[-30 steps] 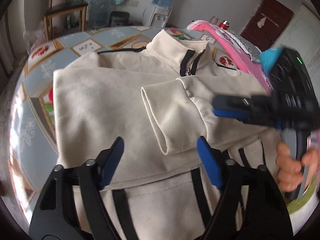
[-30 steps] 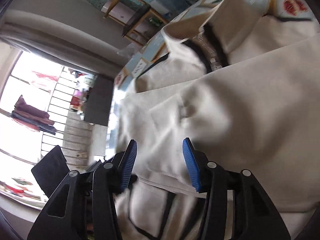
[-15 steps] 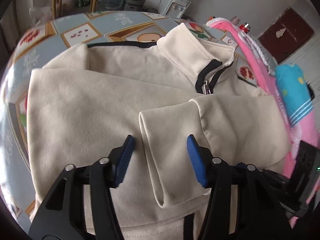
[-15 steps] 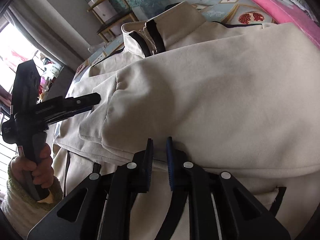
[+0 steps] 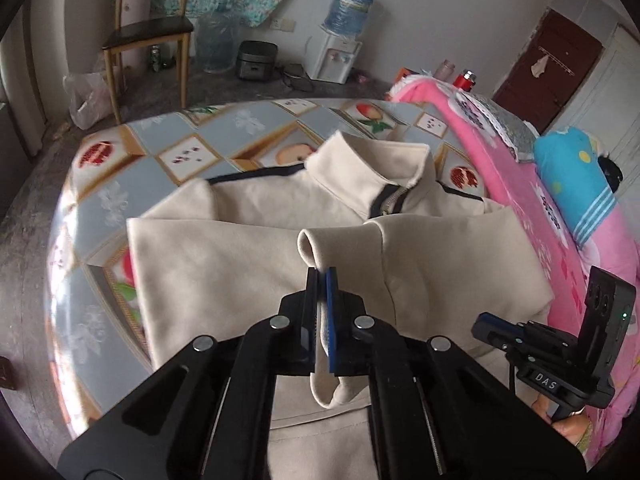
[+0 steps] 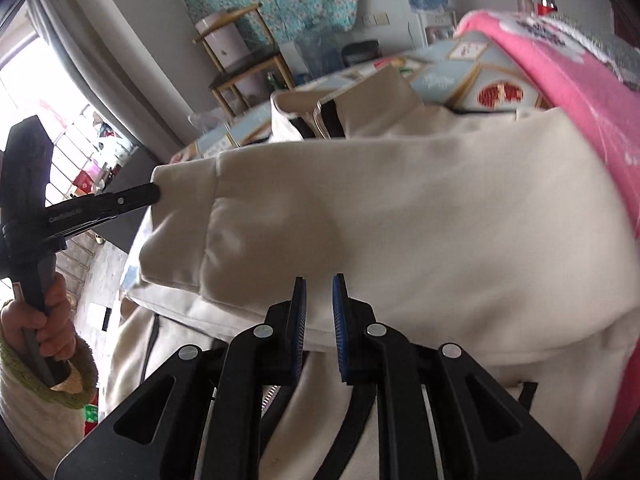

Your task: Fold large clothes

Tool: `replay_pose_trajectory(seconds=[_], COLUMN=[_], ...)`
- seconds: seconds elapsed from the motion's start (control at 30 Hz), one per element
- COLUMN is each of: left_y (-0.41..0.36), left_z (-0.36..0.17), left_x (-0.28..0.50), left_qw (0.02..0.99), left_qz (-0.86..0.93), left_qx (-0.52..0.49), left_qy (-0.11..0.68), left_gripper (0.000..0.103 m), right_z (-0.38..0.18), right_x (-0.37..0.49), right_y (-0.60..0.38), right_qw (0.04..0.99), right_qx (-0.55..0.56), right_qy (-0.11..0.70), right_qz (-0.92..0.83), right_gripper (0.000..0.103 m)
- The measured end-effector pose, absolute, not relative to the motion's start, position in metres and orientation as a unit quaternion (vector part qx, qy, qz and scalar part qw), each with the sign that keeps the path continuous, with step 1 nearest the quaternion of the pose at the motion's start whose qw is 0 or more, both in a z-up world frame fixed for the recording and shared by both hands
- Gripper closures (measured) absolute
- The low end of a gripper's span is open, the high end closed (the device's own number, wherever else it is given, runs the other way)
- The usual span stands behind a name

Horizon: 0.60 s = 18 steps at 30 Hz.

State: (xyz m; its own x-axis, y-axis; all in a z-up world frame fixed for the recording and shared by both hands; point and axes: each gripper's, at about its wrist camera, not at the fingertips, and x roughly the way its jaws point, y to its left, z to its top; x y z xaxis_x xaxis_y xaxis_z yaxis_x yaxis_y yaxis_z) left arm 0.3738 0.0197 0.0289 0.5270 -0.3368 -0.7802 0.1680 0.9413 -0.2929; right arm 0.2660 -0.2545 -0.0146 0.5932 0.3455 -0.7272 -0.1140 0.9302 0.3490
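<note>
A cream zip-neck sweatshirt (image 5: 240, 264) lies on the round patterned table, collar at the far side, both sleeves folded across the chest. My left gripper (image 5: 320, 276) is shut on the cuff of the folded sleeve (image 5: 340, 248) and holds it lifted. It also shows in the right wrist view (image 6: 156, 194) at the sleeve end. My right gripper (image 6: 318, 284) is nearly closed on the lower edge of the same sleeve (image 6: 400, 220), lifting the fold. In the left wrist view the right gripper (image 5: 486, 326) sits at the lower right, beside the garment.
The table (image 5: 132, 176) has a fruit-print oilcloth. A pink blanket (image 5: 532, 208) with a blue pillow (image 5: 572, 176) lies along the right. A wooden chair (image 5: 148, 36), water dispenser (image 5: 340, 40) and rice cooker (image 5: 256, 60) stand behind.
My left gripper has shut on the sleeve cuff and lifted it. My right gripper stays pinched on the sleeve's lower edge and has risen with it.
</note>
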Motion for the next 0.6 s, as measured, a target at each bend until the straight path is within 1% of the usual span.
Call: replay_pose_trajectory(seconds=[0.1,0.3,0.5,0.6], left_y=[0.04,0.088,0.103,0.101], left_z=[0.023,-0.005,-0.003,-0.012], left_x=[0.377,0.383,0.379,0.38], left_qw=[0.868,0.85,0.853,0.847], left_qz=[-0.111,-0.067,-0.052,-0.042], left_qx=[-0.092,-0.14,-0.138,-0.123], left_qy=[0.474,0.503,0.501,0.516], left_gripper=[0.1,0.1,0.1,0.1], right_z=[-0.014,-0.02,-0.016,-0.016], right_x=[0.268,0.268,0.263,0.259], right_y=[-0.252,-0.251,-0.259,-0.268], right_qw=[0.884,0.88,0.883,0.884], right_qx=[0.127,0.121,0.121,0.125], right_qy=[0.431,0.443,0.438,0.438], right_qz=[0.128,0.121,0.114,0.108], right_gripper=[0.089,0.089,0.089,0.089])
